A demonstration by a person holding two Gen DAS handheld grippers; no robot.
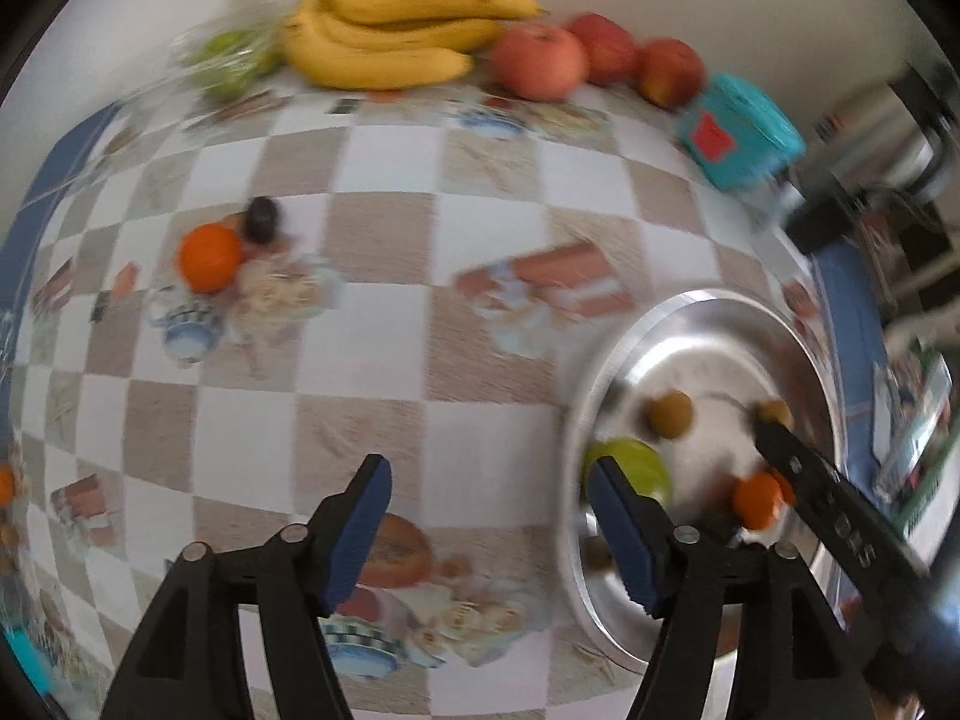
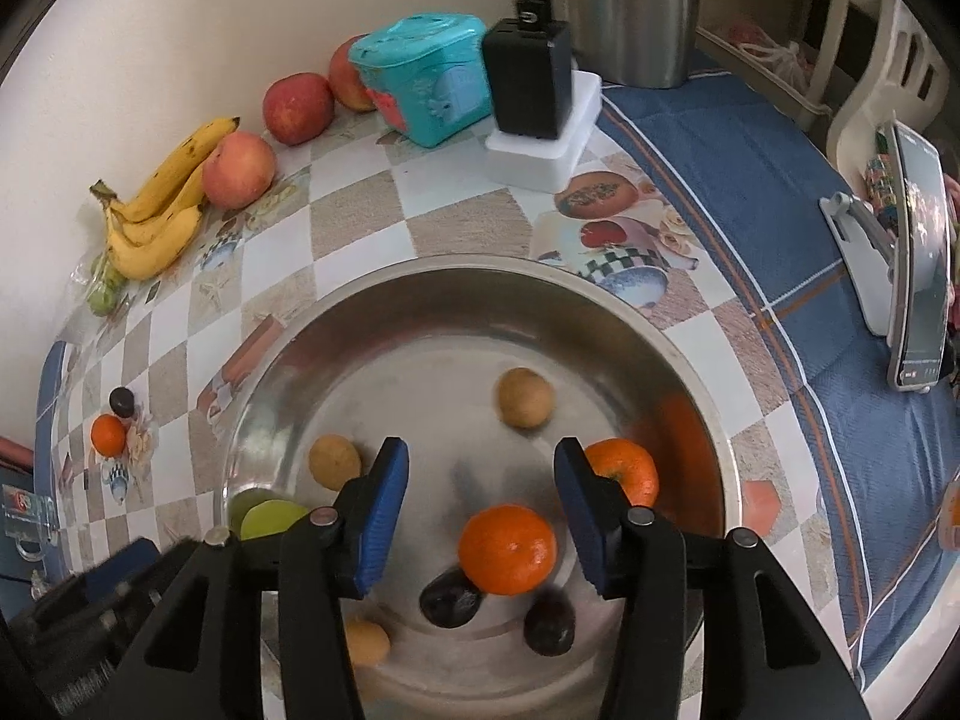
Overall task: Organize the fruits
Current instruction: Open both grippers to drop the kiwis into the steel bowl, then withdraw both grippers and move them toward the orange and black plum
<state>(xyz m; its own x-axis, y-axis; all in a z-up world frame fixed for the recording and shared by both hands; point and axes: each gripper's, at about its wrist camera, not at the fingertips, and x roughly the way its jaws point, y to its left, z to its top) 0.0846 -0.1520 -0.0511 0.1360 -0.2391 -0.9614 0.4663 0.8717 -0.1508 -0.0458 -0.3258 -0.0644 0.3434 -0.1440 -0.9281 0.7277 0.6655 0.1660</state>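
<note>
- Nearest the right wrist camera, the right gripper [image 2: 480, 474] hangs over the steel bowl [image 2: 708, 420], jaws parted and gripping nothing; a mandarin [image 2: 507, 549] lies in the bowl just below them, pads clear of it
- The left gripper [image 1: 489, 480] stands open and empty over the checked tablecloth [image 1: 390, 192], beside the bowl's rim
- Judged step: fruit has been dropped into the bowl, and the loose pieces come next
- Still out on the cloth: an orange [image 1: 210, 257] touching a dark plum [image 1: 262, 219]; bananas [image 1: 384, 39] and apples [image 1: 540, 60] line the wall
- Next move likely calls for the left gripper to reach across to the orange and straddle it
- Only the right view shows two plums [image 2: 450, 597] in the bowl and a propped phone [image 2: 918, 276]; only the left view shows the right gripper from outside, dipping into the bowl
</note>
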